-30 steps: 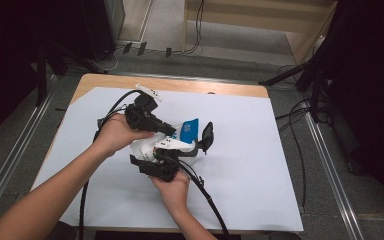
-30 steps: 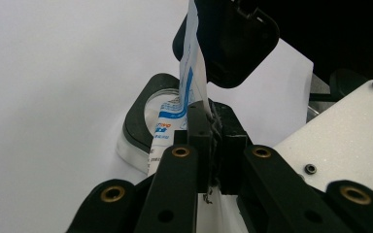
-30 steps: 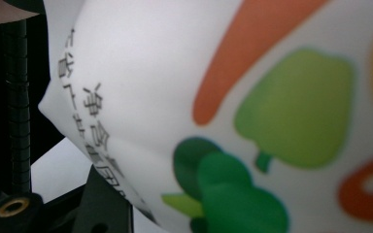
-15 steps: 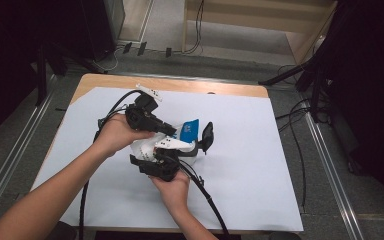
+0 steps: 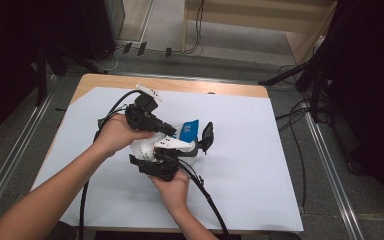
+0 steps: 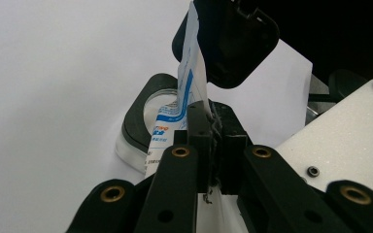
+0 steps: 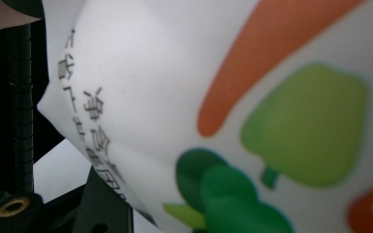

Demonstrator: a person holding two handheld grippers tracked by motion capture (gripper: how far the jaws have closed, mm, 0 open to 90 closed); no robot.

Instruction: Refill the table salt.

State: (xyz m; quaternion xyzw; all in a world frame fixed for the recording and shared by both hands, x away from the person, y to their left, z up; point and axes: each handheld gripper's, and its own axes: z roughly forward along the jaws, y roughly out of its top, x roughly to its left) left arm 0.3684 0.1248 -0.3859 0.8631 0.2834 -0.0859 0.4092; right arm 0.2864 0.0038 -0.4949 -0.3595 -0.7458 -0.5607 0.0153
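Jaws of the left gripper (image 6: 209, 141) are pinching the edge of the white printed pouch (image 6: 187, 97); the right gripper (image 5: 200, 142) is clamping that pouch's body between its jaws.

A wooden table (image 5: 215, 88) stands in the middle of the room, most of its top covered by a white sheet (image 5: 260, 165); bare wood shows along the edge at 12 o'clock. Grey carpet floor (image 5: 25, 150) surrounds it. Metal rails (image 5: 330, 165) run along the floor at 3 and 9 o'clock. Black curtains (image 5: 370, 75) hang at 2 o'clock and at 10 o'clock. At 12 o'clock stands a light wooden frame (image 5: 260, 20), with black cables (image 5: 197, 30) trailing over the floor beside it. More cables (image 5: 295, 120) lie at 3 o'clock.
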